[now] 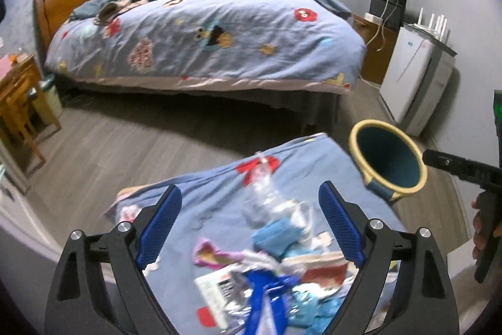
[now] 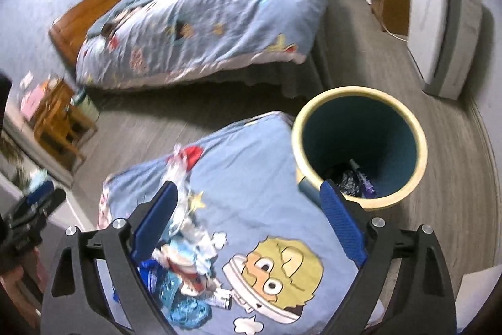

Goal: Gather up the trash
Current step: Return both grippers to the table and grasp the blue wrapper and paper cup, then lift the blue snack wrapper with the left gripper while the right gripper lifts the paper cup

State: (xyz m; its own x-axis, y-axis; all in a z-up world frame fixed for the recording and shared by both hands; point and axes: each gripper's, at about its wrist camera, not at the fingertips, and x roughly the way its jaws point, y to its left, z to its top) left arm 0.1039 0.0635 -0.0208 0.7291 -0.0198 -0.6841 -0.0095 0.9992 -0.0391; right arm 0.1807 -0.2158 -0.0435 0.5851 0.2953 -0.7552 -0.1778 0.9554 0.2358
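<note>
Blue quilts [image 1: 204, 36]: two; bin [image 2: 360, 146]: one.

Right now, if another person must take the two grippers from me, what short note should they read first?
Left gripper: open, empty, above the trash pile.
Right gripper: open, empty, over the blue cover beside the bin.
Things: wrappers and clear plastic lie heaped on the cover; the bin stands on the floor at its corner.
Done: some dark wrappers are in the bin.
Left: most of the pile.
</note>
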